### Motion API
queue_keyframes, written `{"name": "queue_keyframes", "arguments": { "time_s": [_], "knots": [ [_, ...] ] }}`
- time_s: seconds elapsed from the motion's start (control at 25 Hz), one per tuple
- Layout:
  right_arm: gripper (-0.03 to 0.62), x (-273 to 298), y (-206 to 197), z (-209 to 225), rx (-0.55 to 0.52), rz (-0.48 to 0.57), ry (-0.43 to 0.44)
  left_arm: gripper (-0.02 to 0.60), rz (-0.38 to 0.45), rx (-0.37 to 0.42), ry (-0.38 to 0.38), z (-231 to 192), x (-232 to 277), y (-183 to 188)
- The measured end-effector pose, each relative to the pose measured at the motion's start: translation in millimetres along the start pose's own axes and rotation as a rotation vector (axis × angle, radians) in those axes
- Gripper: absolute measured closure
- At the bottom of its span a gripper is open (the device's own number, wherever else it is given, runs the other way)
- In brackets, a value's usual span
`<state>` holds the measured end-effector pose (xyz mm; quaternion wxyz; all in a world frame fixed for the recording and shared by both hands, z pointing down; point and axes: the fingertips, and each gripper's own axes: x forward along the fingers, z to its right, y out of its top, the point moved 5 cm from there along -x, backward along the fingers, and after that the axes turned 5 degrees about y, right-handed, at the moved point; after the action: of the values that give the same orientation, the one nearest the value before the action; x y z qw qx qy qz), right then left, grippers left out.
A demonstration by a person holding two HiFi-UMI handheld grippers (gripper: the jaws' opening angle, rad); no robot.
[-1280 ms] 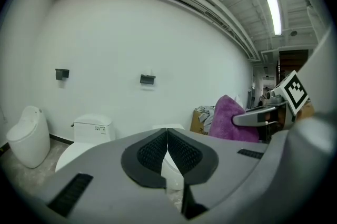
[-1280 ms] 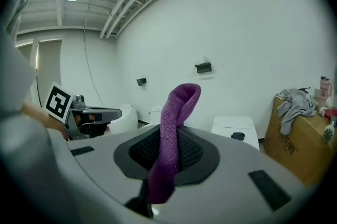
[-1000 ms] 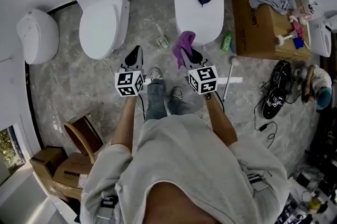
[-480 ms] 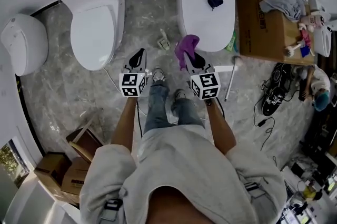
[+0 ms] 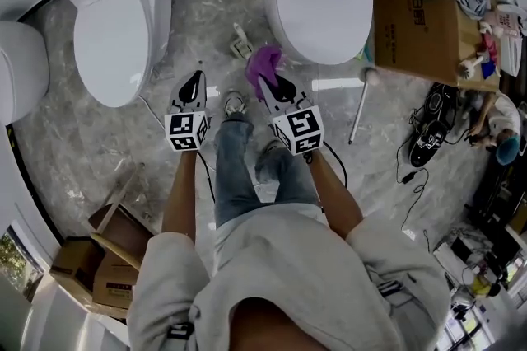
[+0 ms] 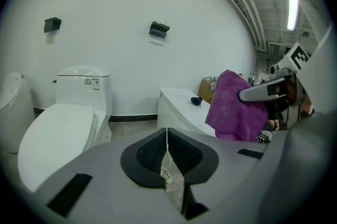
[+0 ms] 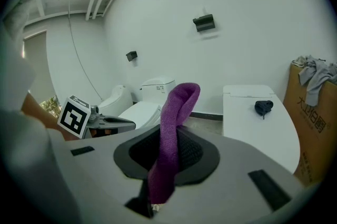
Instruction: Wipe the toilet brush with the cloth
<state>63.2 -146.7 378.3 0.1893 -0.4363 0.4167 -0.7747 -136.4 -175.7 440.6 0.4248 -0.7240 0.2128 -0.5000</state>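
So, wiping hadn't started: the right gripper [image 5: 272, 86] was clamped on the fuzzy purple cloth [image 5: 265, 61], the left gripper [image 5: 194, 81] was pinched together on nothing. What I took for the white long-handled toilet brush [image 5: 359, 106] lay untouched on the grey marbled floor [image 5: 99, 143], off right.

- the cloth [image 7: 171, 128]: purple, soft napped fabric, matt.
- the toilets [image 5: 111, 36]: white, smooth, glossy, ceramic-looking.
- the floor [image 5: 74, 135]: grey veined stone look, faint sheen.
- the box [image 5: 412, 28]: brown matt cardboard.
- the left gripper [image 6: 167, 133]: smooth matt grey plastic shell; its pads [image 6: 150, 153] black, finely ribbed, rubbery-looking.
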Motion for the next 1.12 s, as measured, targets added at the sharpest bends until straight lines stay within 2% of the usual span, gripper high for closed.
{"name": "queue_keyframes", "arguments": {
  "time_s": [0.24, 0.6, 0.72, 0.84, 0.92, 1.0, 1.12],
  "knots": [
    [0.519, 17.6, -61.2, 16.2, -0.019, 0.03, 0.021, 0.561, 0.008, 0.009, 0.015, 7.8, 40.4, -60.0],
    [0.519, 66.4, -166.7, 54.3, -0.029, 0.053, 0.012, 0.556, 0.02, 0.105, -0.067, -3.2, 131.6, -156.5],
    [0.519, 86.6, -194.5, 66.5, -0.047, 0.074, 0.012, 0.478, -0.003, 0.148, -0.132, -0.9, 169.2, -196.5],
    [0.519, 103.2, -220.0, 79.7, -0.054, 0.092, 0.001, 0.435, -0.041, 0.263, -0.219, 12.7, 204.3, -237.4],
    [0.519, 114.6, -234.6, 86.4, -0.073, 0.105, -0.003, 0.382, -0.069, 0.331, -0.277, 20.7, 228.6, -262.0],
    [0.519, 126.5, -246.4, 93.4, -0.098, 0.116, -0.002, 0.36, -0.085, 0.371, -0.308, 26.0, 252.6, -280.5],
    [0.519, 138.6, -258.9, 103.1, -0.121, 0.131, -0.014, 0.353, -0.046, 0.385, -0.321, 33.8, 281.7, -293.8]
  ]
}}
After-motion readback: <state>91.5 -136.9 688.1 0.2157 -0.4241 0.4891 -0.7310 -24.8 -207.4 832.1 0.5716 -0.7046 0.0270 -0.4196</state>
